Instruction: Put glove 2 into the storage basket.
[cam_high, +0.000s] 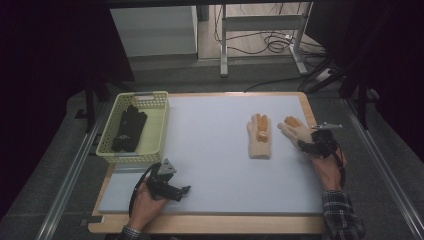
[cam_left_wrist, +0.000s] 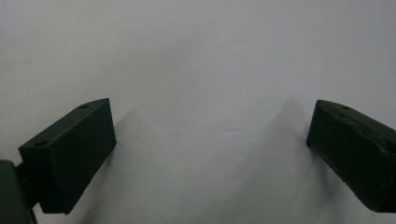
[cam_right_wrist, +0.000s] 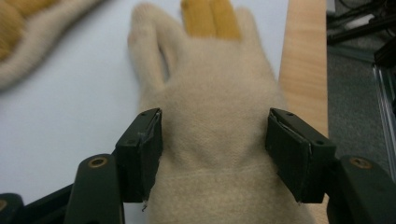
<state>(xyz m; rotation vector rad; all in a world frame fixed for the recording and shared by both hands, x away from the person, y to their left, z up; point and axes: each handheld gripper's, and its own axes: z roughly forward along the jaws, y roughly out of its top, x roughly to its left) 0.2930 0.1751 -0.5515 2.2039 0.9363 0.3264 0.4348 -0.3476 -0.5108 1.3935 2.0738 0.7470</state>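
Right hand-held gripper (cam_right_wrist: 215, 154) straddles the cuff of a cream glove (cam_right_wrist: 210, 116) with orange fingertips at the far right of the surface (cam_high: 210, 150), jaws touching both sides, apparently gripping. Left hand-held gripper (cam_left_wrist: 210, 140) sits wide, empty.

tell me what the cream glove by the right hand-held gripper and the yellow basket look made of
Cream glove: looks like soft knitted wool or fleece, matte and fuzzy, with a ribbed band near the cuff and mustard-coloured fingertips. It lies between the right hand-held gripper jaws.

Basket: probably moulded plastic, pale yellow-green with a slight sheen, judging by its regular lattice walls and smooth rolled rim.
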